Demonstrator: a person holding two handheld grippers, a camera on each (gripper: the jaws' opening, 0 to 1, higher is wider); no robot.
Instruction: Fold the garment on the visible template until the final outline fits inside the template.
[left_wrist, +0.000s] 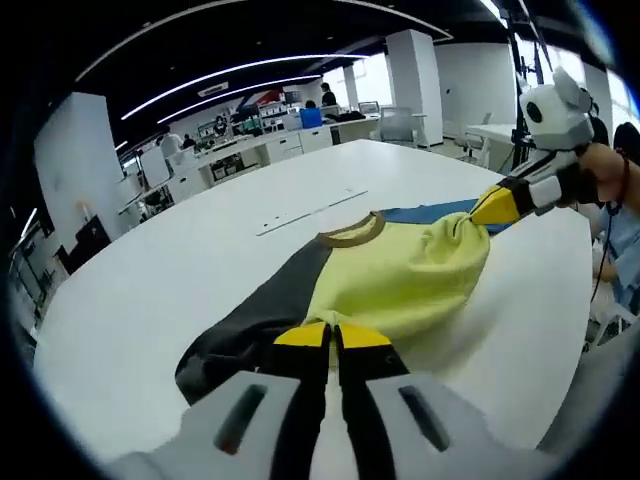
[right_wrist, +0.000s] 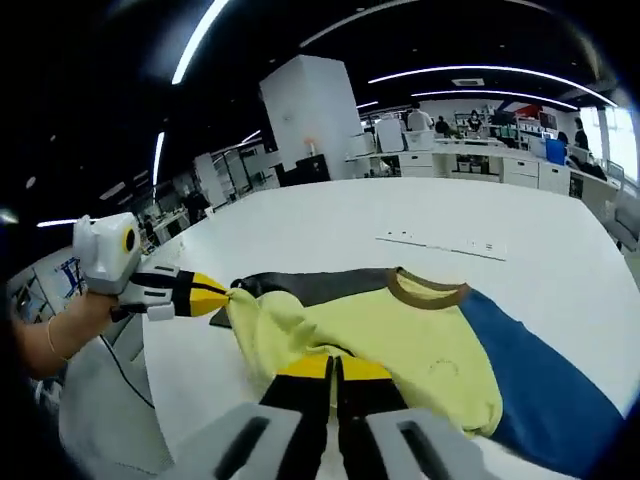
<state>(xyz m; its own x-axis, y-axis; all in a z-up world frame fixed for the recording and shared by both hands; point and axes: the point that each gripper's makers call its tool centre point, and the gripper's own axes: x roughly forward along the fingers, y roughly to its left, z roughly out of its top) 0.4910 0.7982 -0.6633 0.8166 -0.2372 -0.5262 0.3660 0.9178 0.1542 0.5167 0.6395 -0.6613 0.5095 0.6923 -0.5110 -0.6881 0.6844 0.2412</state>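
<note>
A garment (left_wrist: 400, 275) lies bunched on the white table (left_wrist: 150, 300). Its middle is yellow, with a dark grey side, a blue side and a brown collar (left_wrist: 352, 235). In the left gripper view my left gripper (left_wrist: 335, 335) is shut on the near yellow edge. My right gripper (left_wrist: 482, 213) comes in from the right, shut on a gathered yellow corner that it holds slightly lifted. In the right gripper view the garment (right_wrist: 400, 335) spreads ahead with its collar (right_wrist: 425, 290) facing away. There my right gripper (right_wrist: 335, 368) pinches yellow cloth, and my left gripper (right_wrist: 222, 291) holds the far-left corner.
A thin pale strip with small marks (left_wrist: 310, 210) (right_wrist: 440, 243) lies on the table beyond the collar. A person's hand (right_wrist: 55, 330) holds the left gripper near the table's edge. Desks, chairs and people stand in the room behind.
</note>
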